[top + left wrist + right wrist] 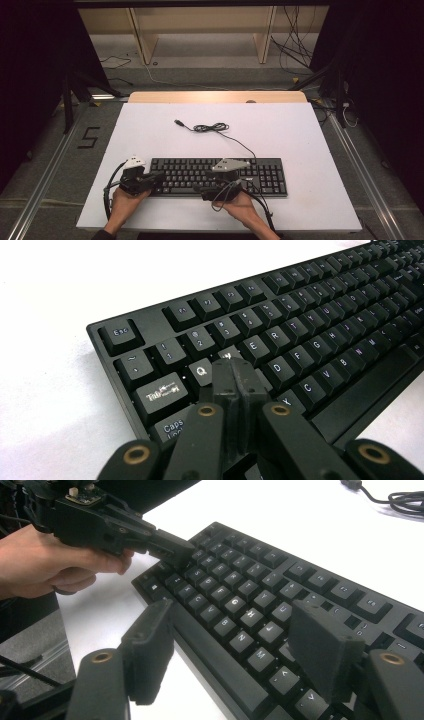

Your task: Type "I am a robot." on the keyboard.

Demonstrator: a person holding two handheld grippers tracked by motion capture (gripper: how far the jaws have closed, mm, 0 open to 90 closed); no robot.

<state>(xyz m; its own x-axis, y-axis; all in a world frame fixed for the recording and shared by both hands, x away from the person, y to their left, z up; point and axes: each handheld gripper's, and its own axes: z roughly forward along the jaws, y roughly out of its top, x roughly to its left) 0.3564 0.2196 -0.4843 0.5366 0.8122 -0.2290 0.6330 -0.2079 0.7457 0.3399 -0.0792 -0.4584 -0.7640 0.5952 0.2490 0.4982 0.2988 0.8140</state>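
A white counter (pixel 300 150) stands in a dark room, with pale wooden shelving and loose cables on the floor beyond its far edge. A black keyboard (pixel 220 175) lies near the counter's near edge, roughly centred, its long side parallel to that edge. Its cable (pixel 212 128) runs from the far right of the keyboard up to a small coil and ends in a plug lying on the bare counter farther off.

The high view shows both hands coming in from the near side: the left tool (pixel 159 178) at the keyboard's left end, the right tool (pixel 200 189) over the near edge of the keyboard's middle, each topped by a grey plate.

The left gripper view gives the key legends, unreadable from above: the left tool (pixel 235 371) has its jaws pressed together with nothing between them, its tip on or just above the keys between Q and E, beside Tab and Caps Lock.

The right gripper view shows the right tool (pixel 235 630) with its jaws standing wide apart and empty, the keyboard's lower letter rows between and beyond them; whether the pads touch any key cannot be told. Farther off in that view the left hand (pixel 45 562) holds its closed tool at the keyboard's far-left keys.
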